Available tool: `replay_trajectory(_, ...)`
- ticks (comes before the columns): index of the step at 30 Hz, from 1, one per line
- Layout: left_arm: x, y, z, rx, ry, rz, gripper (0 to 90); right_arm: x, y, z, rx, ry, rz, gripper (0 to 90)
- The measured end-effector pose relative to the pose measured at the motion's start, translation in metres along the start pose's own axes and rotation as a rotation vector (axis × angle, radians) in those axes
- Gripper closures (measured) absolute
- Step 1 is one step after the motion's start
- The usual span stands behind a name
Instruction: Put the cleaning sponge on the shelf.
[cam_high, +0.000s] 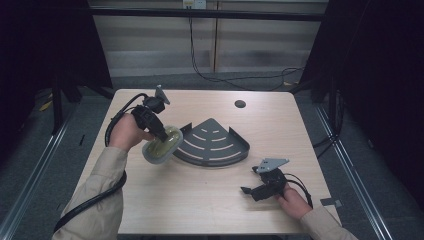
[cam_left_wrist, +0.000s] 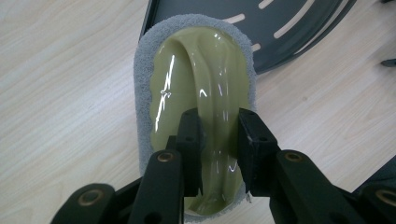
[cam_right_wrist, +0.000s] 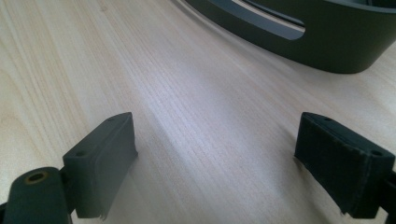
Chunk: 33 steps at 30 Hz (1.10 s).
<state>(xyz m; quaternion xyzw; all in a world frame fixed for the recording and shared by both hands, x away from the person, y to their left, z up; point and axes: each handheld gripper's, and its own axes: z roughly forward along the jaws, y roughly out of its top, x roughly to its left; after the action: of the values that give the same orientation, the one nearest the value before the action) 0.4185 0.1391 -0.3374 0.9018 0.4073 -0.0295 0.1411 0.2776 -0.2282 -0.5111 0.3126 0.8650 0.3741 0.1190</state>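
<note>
An oval scrubber (cam_high: 161, 145) with a glossy olive plastic top and a grey pad rim hangs just above the table, by the left edge of a dark grey quarter-round corner shelf (cam_high: 212, 142). My left gripper (cam_high: 163, 136) is shut on the raised olive handle ridge (cam_left_wrist: 215, 98) of the scrubber (cam_left_wrist: 196, 74), its pads (cam_left_wrist: 190, 135) pressing both sides. My right gripper (cam_high: 250, 187) rests low on the table at the front right, open, nothing between its pads (cam_right_wrist: 105, 158). The shelf's curved wall (cam_right_wrist: 327, 42) lies ahead of it.
The light wood table (cam_high: 200, 210) has a round cable hole (cam_high: 240, 104) at the back. Black cables trail from both grippers. Dark floor and metal rails flank the table; a wall with hanging cables stands behind.
</note>
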Motion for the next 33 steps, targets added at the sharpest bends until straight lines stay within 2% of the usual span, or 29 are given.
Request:
replay_trajectory(24, -0.008, 0.033, 0.001, -0.019, -0.003, 0.029, 72.3, 0.000, 0.000, 0.000, 0.002, 0.000, -0.001, 11.9)
replay_trajectory(33, -0.009, 0.042, 0.007, -0.018, 0.000, 0.036, 72.3, 0.000, 0.000, 0.000, 0.002, 0.000, 0.000, 12.0)
